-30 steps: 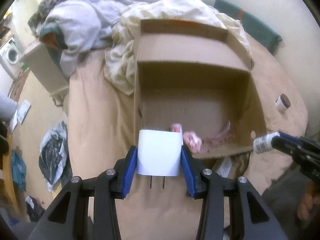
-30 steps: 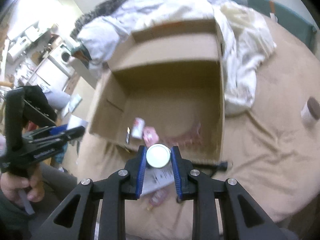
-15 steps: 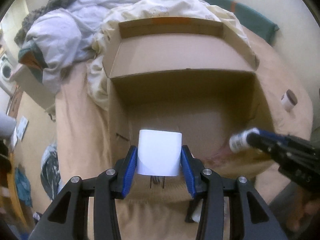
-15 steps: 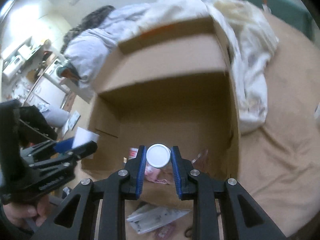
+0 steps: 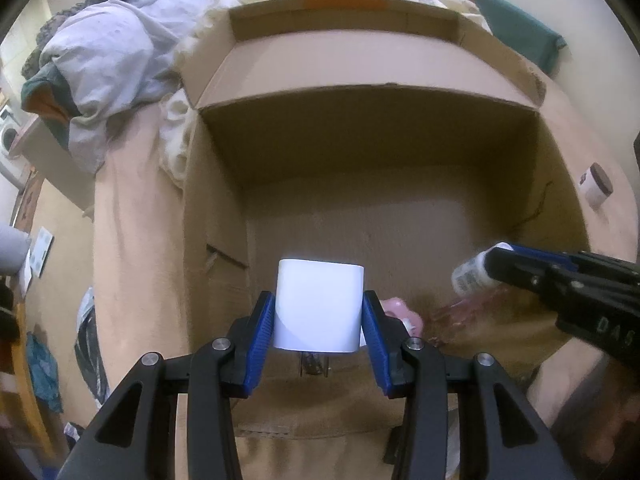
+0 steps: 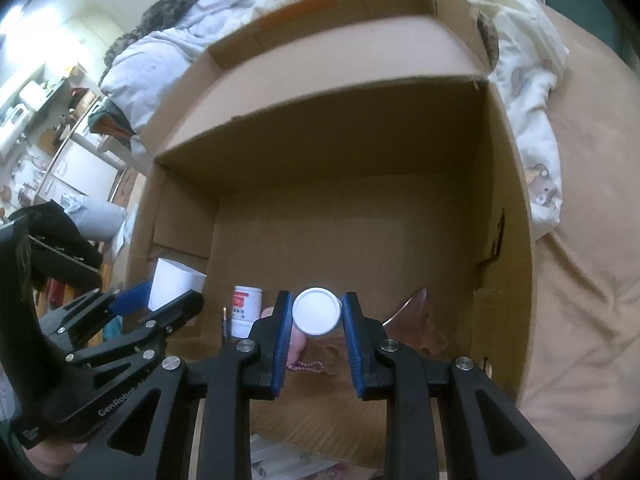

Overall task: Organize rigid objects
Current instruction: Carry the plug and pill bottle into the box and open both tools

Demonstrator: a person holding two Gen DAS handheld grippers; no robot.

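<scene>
My left gripper (image 5: pixel 319 318) is shut on a white plug-in charger block (image 5: pixel 319 304) with two prongs below, held over the near edge of an open cardboard box (image 5: pixel 360 68). My right gripper (image 6: pixel 316 316) is shut on a small white bottle (image 6: pixel 316 311), cap facing the camera, also over the box's near edge. The bottle shows in the left wrist view (image 5: pixel 469 276) at the right. The charger shows in the right wrist view (image 6: pixel 172 282) at the left. Inside the box lie a white jar with a red label (image 6: pixel 246 310), a pink item (image 5: pixel 398 312) and pink beads (image 6: pixel 308 367).
The box stands on a bed with a tan cover (image 6: pixel 580 300). Crumpled white bedding (image 5: pixel 120 48) lies behind and left of it. A small white jar with a brown lid (image 5: pixel 596 184) stands on the bed at the right. Papers (image 6: pixel 288 460) lie in front of the box.
Both grippers have moved forward and lower toward the box, so its opening fills more of each view. Each still holds its object.
</scene>
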